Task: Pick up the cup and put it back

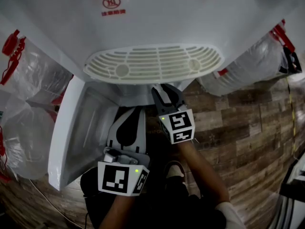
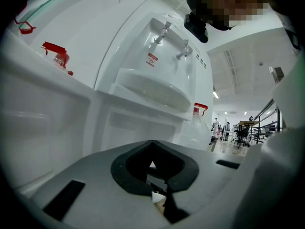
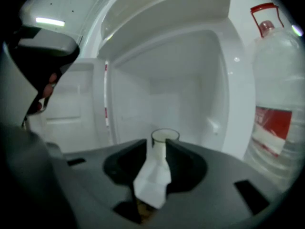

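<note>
right gripper (image 3: 156, 146): fingers spread | cup (image 3: 165, 137): upright between its fingertips | left gripper (image 2: 151, 165): fingers pressed together

Office, perhaps: water dispenser (image 2: 157, 82), bottles (image 3: 279, 85)

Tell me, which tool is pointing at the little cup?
The right tool: the cup stands right in front of its parted jaws, inside the open cabinet. The left tool, jaws together, faces only white panels.

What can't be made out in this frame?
The cup: right gripper view shows only its rim; jaws of the right claw cover the rest.
Head view: the drip tray hides the cup entirely.
The red label, head view: print too small to read.
</note>
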Demonstrator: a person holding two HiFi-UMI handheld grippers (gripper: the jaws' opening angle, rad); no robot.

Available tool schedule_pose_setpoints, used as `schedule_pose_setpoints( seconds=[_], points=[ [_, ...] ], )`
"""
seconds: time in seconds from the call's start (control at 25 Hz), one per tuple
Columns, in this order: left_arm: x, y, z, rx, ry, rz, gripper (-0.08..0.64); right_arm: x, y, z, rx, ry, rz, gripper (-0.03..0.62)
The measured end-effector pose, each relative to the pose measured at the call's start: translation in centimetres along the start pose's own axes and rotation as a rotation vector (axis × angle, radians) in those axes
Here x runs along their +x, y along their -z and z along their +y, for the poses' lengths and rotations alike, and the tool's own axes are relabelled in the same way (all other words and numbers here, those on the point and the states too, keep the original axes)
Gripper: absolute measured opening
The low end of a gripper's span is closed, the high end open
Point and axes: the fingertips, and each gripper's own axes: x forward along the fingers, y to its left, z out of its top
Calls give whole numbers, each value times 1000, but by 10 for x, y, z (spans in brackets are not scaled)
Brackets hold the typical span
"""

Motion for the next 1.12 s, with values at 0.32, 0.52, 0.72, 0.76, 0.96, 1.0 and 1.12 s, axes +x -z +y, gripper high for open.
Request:
schedule_pose_setpoints(
  seconds=[0.32,0.52,0.72,0.76,0.96,1.0,1.12],
  points=[
    [1,3,-1,57,-7,17,6,18,20,-15,34,23,44,140],
    [1,6,-4,79,-11,43,6,27,30,-17,10,26,74,153],
    [2,6,0,64,-18,35,6,36,39,-20,21,23,93,155],
    [2,7,1,61,-20,36,6,37,40,-20,24,22,93,155],
    [3,10,4,47,-25,44,6,45,46,-17,30,19,102,155],
    [4,11,5,45,-26,45,6,47,47,-17,31,20,104,155],
    [5,11,5,43,-26,47,6,50,47,-19,37,31,102,155]
  ],
)
